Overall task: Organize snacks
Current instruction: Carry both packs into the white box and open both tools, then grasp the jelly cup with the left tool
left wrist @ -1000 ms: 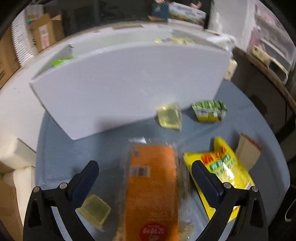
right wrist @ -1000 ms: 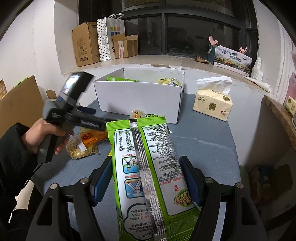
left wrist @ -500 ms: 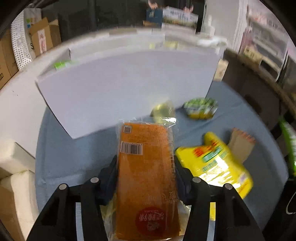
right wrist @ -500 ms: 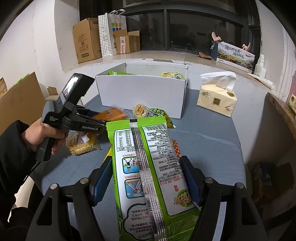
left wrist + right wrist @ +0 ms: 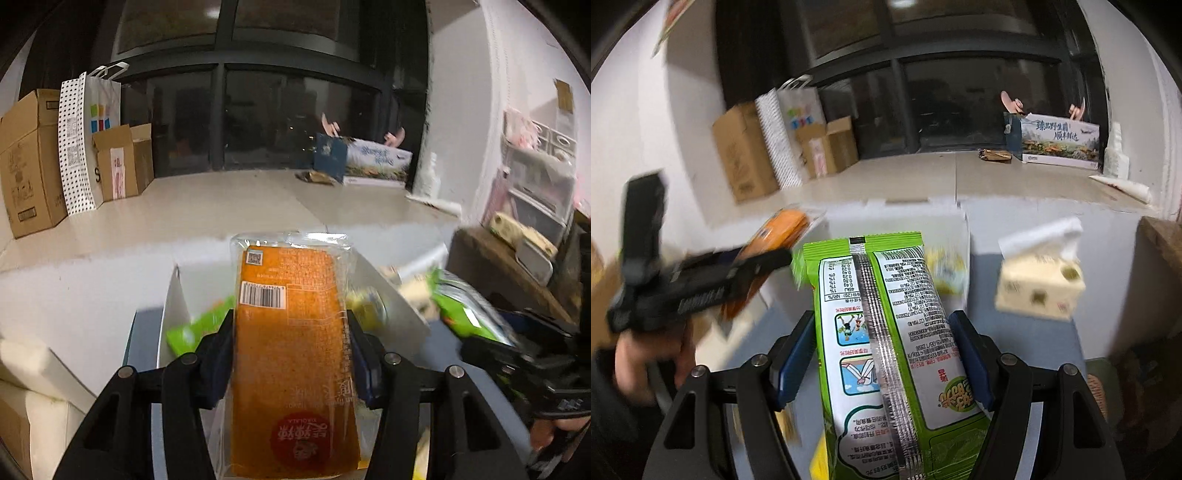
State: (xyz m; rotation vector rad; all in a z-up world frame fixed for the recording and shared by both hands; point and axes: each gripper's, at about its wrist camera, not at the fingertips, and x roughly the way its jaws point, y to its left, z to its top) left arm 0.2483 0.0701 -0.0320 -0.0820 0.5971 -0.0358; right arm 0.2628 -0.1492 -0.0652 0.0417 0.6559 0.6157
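Note:
My left gripper [image 5: 291, 354] is shut on an orange snack pack [image 5: 291, 350] and holds it up over the white box [image 5: 171, 306]. Green [image 5: 195, 328] and yellow [image 5: 365, 306] snacks lie in the box. My right gripper [image 5: 882, 354] is shut on a green snack bag [image 5: 886, 332], held in front of the white box [image 5: 945, 225]. The left gripper with the orange pack [image 5: 775, 236] shows blurred at the left of the right wrist view. The right gripper with the green bag [image 5: 461, 306] shows at the right of the left wrist view.
A tissue box [image 5: 1038, 280] stands right of the white box on the blue-grey table [image 5: 1027, 339]. Cardboard boxes [image 5: 29, 162] and a dotted paper bag [image 5: 88, 140] stand on the white ledge behind. A printed carton [image 5: 1060, 140] sits at the far right of the ledge.
My left gripper closed on the orange pack, lifted it off the table and brought it over the box. My right gripper carried the green bag closer to the box.

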